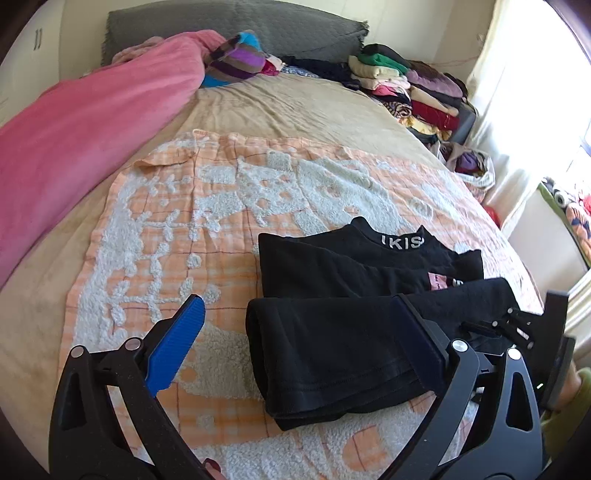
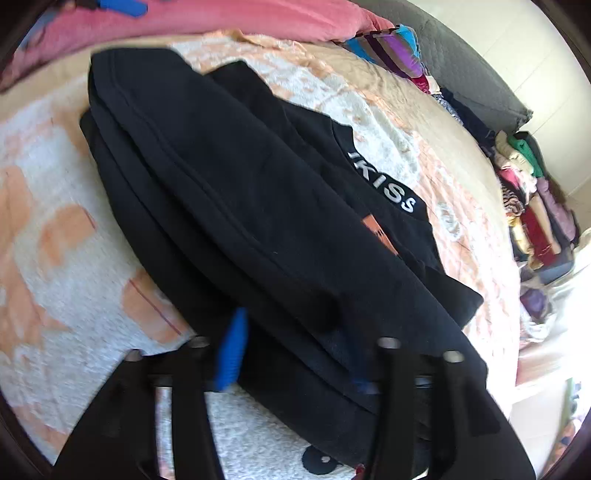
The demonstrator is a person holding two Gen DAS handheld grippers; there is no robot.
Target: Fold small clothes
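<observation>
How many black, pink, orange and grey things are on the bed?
Black: 1, the shirt
Pink: 1, the blanket
Orange: 1, the towel
Grey: 1, the pillow
Total: 4
The clothes pile by the wall is too jumbled to count.

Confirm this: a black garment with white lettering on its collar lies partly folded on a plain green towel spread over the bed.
One detail is wrong: the towel is orange-and-white patterned, not plain green, as the left wrist view shows. The black garment with white collar lettering does lie partly folded on it, over the bed.
</observation>
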